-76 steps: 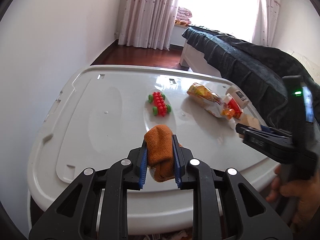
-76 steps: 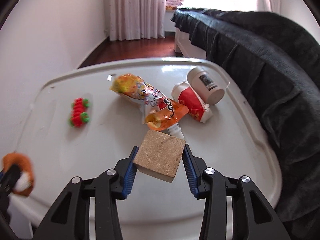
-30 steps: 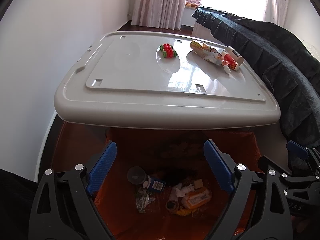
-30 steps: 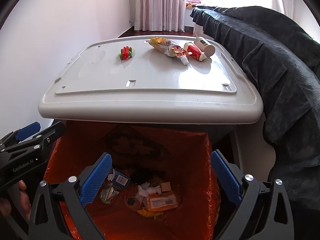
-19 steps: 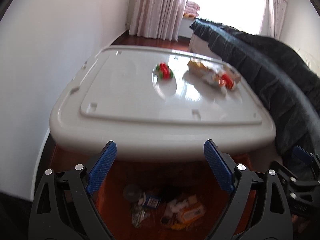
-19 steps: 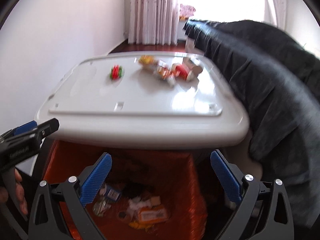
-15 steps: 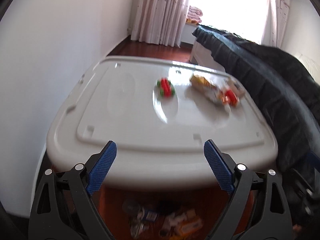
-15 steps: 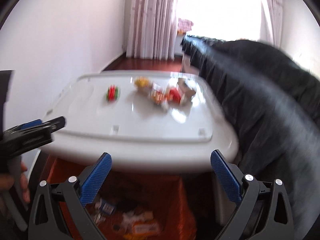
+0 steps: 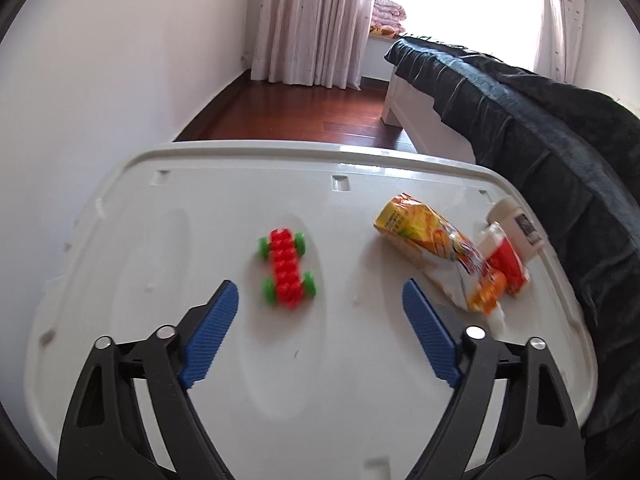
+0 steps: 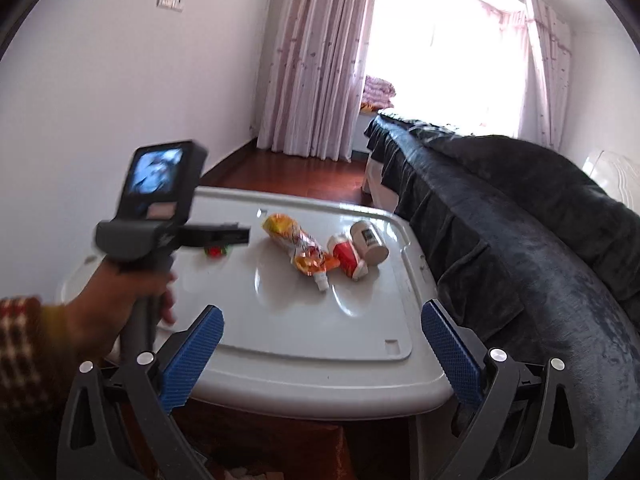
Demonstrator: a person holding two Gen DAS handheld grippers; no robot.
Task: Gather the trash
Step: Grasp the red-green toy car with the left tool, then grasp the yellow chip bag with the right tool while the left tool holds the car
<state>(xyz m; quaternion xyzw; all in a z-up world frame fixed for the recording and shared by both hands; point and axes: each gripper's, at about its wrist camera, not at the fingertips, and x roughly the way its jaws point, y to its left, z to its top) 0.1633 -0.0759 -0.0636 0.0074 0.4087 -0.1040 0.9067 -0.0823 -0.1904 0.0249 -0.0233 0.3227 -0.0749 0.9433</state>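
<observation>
A yellow-orange snack wrapper (image 9: pixel 432 248) lies on the white table (image 9: pixel 328 360) at the right, beside a red-and-white cup (image 9: pixel 502 260) and a white bottle (image 9: pixel 516 224). My left gripper (image 9: pixel 320 300) is open and empty above the table, just short of a red toy car with green wheels (image 9: pixel 286 266). My right gripper (image 10: pixel 320 328) is open and empty, above the table's near edge. The wrapper (image 10: pixel 294 242), cup (image 10: pixel 348 258) and bottle (image 10: pixel 370 240) lie ahead of it. The left gripper's body (image 10: pixel 160 216) shows at the left of the right wrist view.
A dark blanket-covered bed (image 10: pixel 520 220) runs along the table's right side. A white wall (image 9: pixel 100 100) is on the left. The orange-lined bin (image 10: pixel 248 440) sits below the table's near edge. Curtains (image 10: pixel 320 60) and a bright window are at the back.
Both grippers dropped the orange cloth and brown block into the bin, opened wide, then rose from the bin. The left moved forward over the table toward the toy car.
</observation>
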